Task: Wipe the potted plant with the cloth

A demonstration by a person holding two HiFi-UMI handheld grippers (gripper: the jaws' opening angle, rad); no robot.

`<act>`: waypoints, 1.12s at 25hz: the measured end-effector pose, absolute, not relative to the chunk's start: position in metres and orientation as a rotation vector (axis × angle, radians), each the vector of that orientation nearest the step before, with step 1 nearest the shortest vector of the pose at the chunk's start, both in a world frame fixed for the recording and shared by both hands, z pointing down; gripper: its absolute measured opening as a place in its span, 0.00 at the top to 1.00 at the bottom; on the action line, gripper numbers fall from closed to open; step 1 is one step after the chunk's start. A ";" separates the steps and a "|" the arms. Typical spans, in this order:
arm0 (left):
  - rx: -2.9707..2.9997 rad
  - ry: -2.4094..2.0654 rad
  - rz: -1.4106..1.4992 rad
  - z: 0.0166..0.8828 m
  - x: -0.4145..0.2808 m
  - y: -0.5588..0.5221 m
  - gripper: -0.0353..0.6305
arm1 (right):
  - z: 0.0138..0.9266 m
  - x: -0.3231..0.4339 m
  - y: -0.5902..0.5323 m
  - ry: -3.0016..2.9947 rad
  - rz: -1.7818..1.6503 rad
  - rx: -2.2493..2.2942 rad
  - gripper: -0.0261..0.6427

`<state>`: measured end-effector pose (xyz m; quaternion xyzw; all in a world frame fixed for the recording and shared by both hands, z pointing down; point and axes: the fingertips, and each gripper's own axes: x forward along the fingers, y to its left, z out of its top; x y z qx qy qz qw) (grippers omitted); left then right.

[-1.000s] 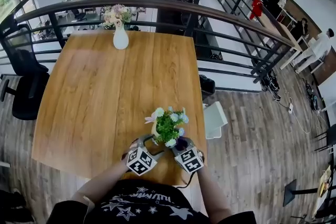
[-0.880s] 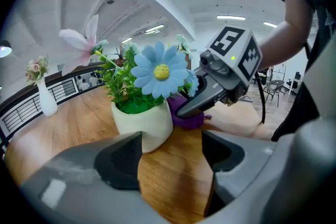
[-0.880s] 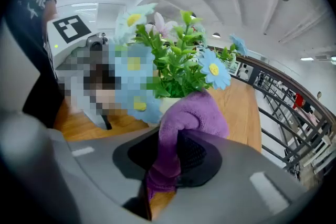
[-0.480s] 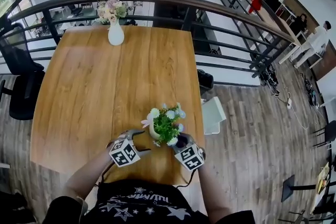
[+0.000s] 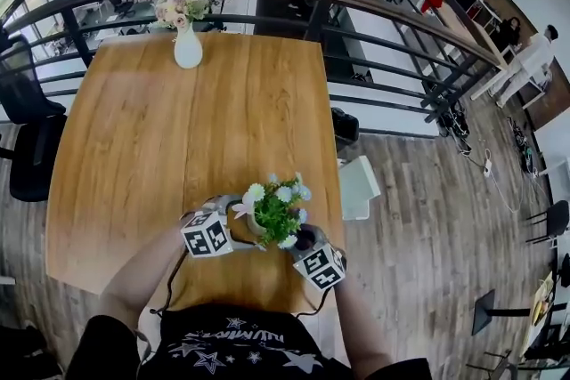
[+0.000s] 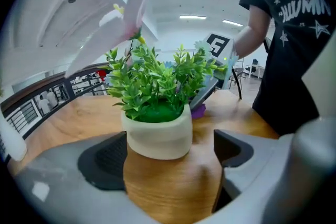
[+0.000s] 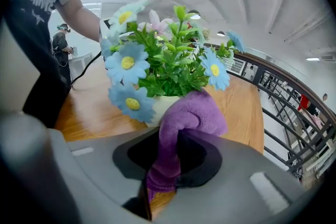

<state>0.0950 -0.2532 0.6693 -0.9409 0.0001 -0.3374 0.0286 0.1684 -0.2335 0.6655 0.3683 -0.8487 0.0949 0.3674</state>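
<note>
The potted plant (image 5: 270, 211) stands near the table (image 5: 160, 120) edge — left tongs (image 6: 169, 161) just opened wide around its pot, not touching, right tongs (image 7: 176, 153) clamping the purple cloth (image 7: 185, 117) against it — white vase (image 5: 188, 51) well behind it.

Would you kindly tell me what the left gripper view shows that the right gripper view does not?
Only the left gripper view: the left claw, whose jaws have just been opening wide, with the cream pot standing between them, not gripped. Only the right gripper view: the purple cloth pinched between the jaws of the right claw. Both: the potted plant, the wooden table and the person's dark starred shirt.
</note>
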 end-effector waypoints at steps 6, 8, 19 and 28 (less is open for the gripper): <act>-2.826 -0.052 -1.022 0.669 0.104 -0.270 0.16 | 0.667 0.168 -0.235 -2.194 0.251 0.939 0.83; -2.812 -0.055 -1.023 0.671 0.107 -0.274 0.16 | 0.668 0.167 -0.236 -2.195 0.249 0.932 0.83; -2.857 0.149 -1.043 0.669 0.111 -0.275 0.24 | 0.671 0.169 -0.235 -2.183 0.278 0.971 0.83; -2.909 0.597 -1.048 0.669 0.109 -0.274 0.24 | 0.671 0.162 -0.226 -2.200 0.361 0.990 0.83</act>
